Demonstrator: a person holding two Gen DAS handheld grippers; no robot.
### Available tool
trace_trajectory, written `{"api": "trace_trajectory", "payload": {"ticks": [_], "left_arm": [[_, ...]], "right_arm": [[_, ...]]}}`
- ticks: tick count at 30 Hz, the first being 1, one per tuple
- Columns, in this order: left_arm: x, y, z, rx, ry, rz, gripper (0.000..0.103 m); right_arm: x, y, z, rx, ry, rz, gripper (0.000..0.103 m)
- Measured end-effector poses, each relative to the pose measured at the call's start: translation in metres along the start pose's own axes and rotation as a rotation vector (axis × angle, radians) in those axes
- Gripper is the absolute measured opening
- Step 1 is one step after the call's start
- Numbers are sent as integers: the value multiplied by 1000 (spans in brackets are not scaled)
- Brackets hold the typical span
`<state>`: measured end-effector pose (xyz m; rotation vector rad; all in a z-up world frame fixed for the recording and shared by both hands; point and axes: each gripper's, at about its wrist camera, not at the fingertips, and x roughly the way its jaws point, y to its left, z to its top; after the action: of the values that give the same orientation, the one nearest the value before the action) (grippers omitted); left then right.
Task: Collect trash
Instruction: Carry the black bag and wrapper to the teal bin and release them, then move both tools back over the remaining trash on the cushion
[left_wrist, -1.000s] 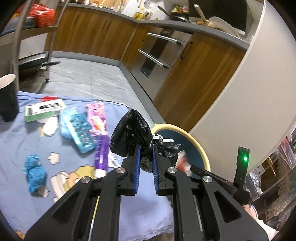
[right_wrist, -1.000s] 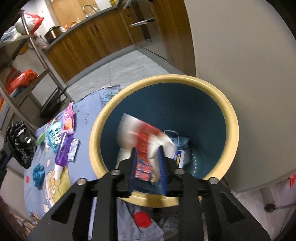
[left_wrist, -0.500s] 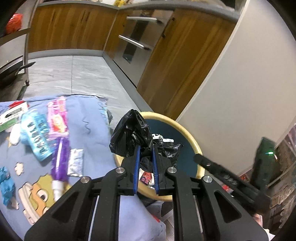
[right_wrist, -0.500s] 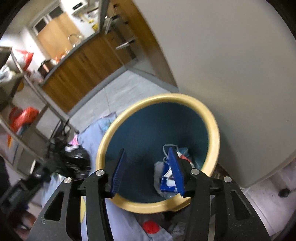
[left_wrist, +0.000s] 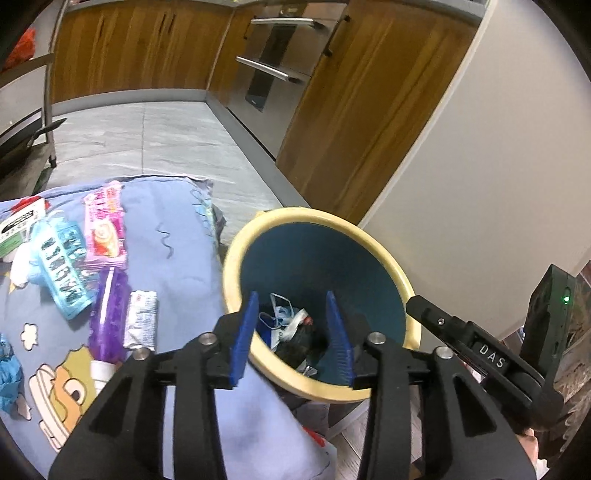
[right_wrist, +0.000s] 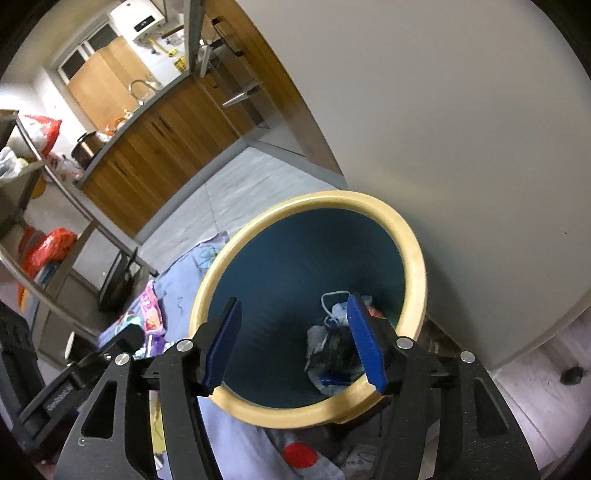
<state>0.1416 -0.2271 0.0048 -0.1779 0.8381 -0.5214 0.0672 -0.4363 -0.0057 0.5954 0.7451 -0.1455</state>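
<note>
Opening over the bin (left_wrist: 373, 243), both tongs, left tongs (left_wrist: 291, 336) and right tongs (right_wrist: 293, 341), empty, trash (left_wrist: 295, 332) below.

The bin (left_wrist: 400, 280) stands on the floor just right of the cloth (left_wrist: 177, 266), with the wall (left_wrist: 498, 166) behind it to the right. Crumpled trash (left_wrist: 295, 332) lies in its bottom. On the cloth, left of the bin, a small sachet (left_wrist: 140, 319) lies beside a tube (left_wrist: 109, 314); farther left lie a tray (left_wrist: 61, 266) and a flat packet (left_wrist: 105, 229). Cabinets (left_wrist: 140, 48) and an oven (left_wrist: 273, 74) line the far side of the floor.
</note>
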Motion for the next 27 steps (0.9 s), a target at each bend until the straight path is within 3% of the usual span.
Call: {"api": "trace_trajectory", "payload": {"ticks": [7,21,27], "left_arm": [[-29,32,-10,-49,-42,41,51],[-99,105,-46,-111,-100,174,53],[-130,154,-63,-174,-123,248,57]], "right_arm": [[-1,8,-4,-44,2,-1,67],[6,40,-18,-195,29,19,72],[8,51,-26,-258,38,19,73]]}}
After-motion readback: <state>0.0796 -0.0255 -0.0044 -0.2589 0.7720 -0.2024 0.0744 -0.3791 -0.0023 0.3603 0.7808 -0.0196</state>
